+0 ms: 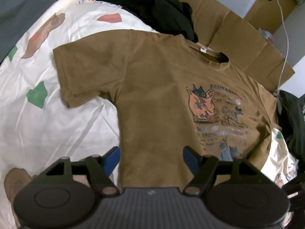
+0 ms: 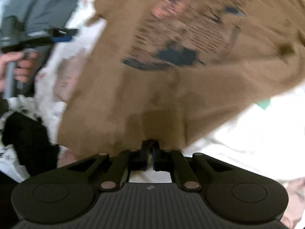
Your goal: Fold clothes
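Flat on a white printed duvet [image 1: 47, 126], the brown cotton T-shirt [image 1: 152, 99] runs collar-far, hem-near. Left gripper [image 1: 151, 157]: jaws wide, straddling the hem. Right gripper [image 2: 150, 148]: pinched shut on the hem; only its blurred view shows the person's hand [image 2: 21, 66].

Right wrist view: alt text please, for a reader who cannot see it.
The right tool is shut on the near edge of a brown printed T-shirt spread over a white patterned bedspread. At far left a hand holds the left tool above the bed; the picture is blurred.
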